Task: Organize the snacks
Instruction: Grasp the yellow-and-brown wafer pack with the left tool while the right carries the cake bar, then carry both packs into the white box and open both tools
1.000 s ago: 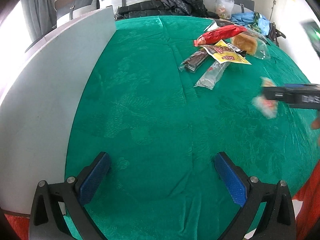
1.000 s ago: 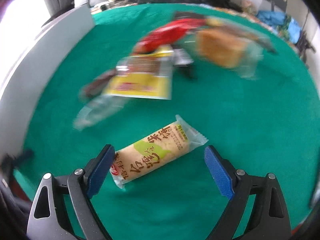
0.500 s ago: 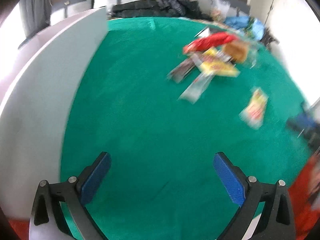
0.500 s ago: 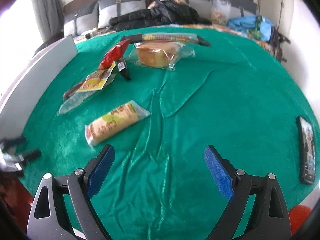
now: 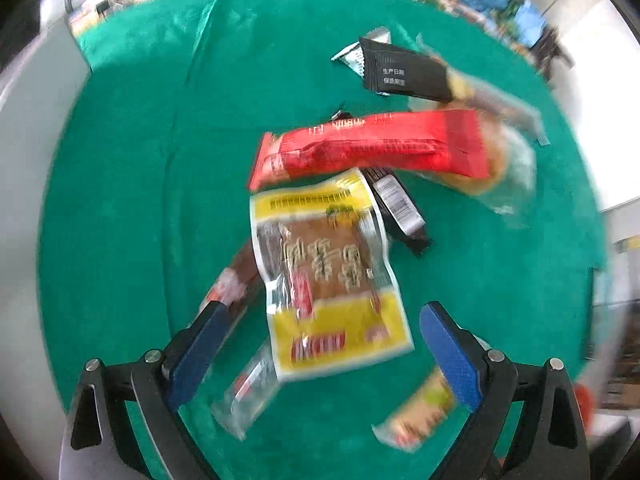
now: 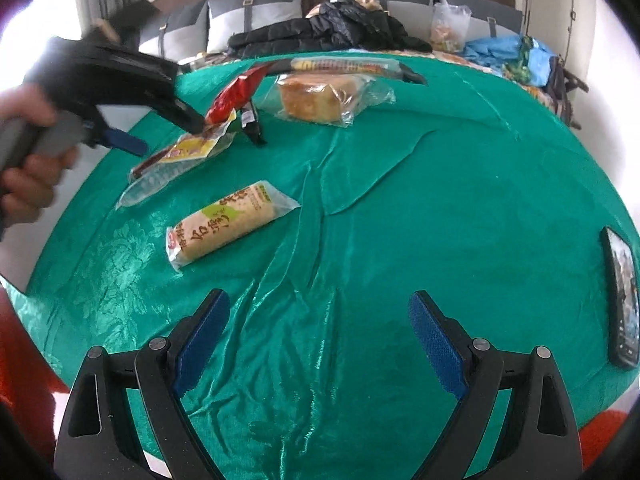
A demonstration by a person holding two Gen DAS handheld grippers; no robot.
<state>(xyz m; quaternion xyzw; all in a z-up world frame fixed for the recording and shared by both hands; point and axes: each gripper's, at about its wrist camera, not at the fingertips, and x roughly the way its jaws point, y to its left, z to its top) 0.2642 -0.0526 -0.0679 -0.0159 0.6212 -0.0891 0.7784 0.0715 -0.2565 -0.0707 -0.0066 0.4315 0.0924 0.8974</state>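
Observation:
Snack packets lie in a pile on the green cloth (image 5: 132, 200). My left gripper (image 5: 324, 350) points steeply down over the pile with its jaws closing. The yellow packet (image 5: 332, 280) lies between the pads, and neither pad touches it. Beyond it are a red packet (image 5: 372, 148), a black packet (image 5: 404, 70) and bagged bread (image 5: 496, 164). In the right wrist view the left gripper (image 6: 160, 132) hangs over the yellow packet (image 6: 192, 146). My right gripper (image 6: 320, 336) is open and empty above bare cloth, short of the orange cracker packet (image 6: 228, 224).
A clear wrapper (image 5: 248, 392) and a brown bar (image 5: 240, 276) lie under the yellow packet's left side. A phone (image 6: 622, 296) rests at the cloth's right edge. A grey board (image 5: 24, 160) borders the left. Pillows and a black jacket (image 6: 332, 28) sit behind.
My left gripper swept from bare cloth to above the snack pile, tilted further down, and its jaws narrowed. My right gripper drew back from the cracker packet, then held still.

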